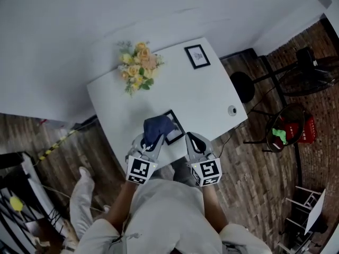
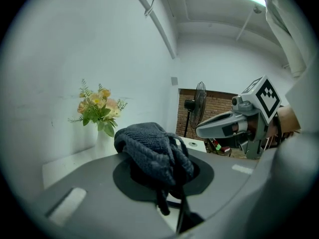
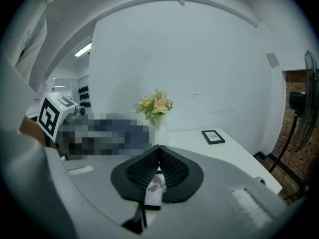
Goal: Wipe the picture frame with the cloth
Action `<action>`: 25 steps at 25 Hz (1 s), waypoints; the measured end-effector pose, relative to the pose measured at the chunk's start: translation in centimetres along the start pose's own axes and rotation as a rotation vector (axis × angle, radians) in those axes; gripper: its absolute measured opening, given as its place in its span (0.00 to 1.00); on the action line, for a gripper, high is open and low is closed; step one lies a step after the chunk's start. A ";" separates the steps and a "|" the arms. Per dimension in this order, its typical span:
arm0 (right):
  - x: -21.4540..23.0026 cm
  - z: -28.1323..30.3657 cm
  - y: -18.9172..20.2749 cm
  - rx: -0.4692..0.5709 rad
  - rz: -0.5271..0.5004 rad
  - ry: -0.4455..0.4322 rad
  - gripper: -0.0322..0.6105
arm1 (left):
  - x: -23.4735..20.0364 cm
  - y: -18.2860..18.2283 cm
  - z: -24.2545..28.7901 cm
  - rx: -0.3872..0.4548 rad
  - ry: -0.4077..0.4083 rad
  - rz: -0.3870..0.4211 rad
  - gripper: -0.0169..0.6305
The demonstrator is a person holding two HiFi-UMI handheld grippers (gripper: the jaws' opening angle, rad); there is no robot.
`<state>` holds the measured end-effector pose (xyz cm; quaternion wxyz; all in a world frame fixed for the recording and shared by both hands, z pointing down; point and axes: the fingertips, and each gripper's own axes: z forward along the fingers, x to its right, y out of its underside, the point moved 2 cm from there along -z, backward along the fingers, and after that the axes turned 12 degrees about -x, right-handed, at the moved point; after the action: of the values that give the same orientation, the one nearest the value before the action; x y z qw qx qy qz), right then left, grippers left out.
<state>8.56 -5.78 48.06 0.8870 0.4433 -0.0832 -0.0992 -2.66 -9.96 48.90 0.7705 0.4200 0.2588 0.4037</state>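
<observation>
The left claw [image 1: 152,143] is gripping the cloth [image 1: 157,126], with its jaws closed on the bunched fabric. The cloth is covering the left part of the frame [image 1: 177,131], which is sitting near the front edge of the bench [image 1: 212,97]. The right claw [image 1: 192,141] is clamping the frame's right edge, jaws closed on it.
</observation>
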 end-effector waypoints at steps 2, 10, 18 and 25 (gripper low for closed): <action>0.3 0.8 0.0 -0.010 -0.006 -0.012 0.06 | -0.2 0.2 0.5 -0.009 -0.007 -0.010 0.16; 2.2 3.7 1.5 -0.070 -0.050 -0.098 0.06 | -0.7 1.3 3.3 -0.065 -0.071 -0.044 0.16; 4.4 6.1 3.5 -0.144 -0.089 -0.210 0.06 | -0.2 1.9 6.0 -0.118 -0.163 -0.092 0.16; 5.7 8.3 6.4 -0.223 -0.111 -0.277 0.07 | 0.5 2.7 8.5 -0.141 -0.202 -0.133 0.16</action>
<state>12.80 -9.83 58.43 0.9039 0.3281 -0.1683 -0.2168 2.78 -12.37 55.54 0.8453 0.3850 0.1782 0.3248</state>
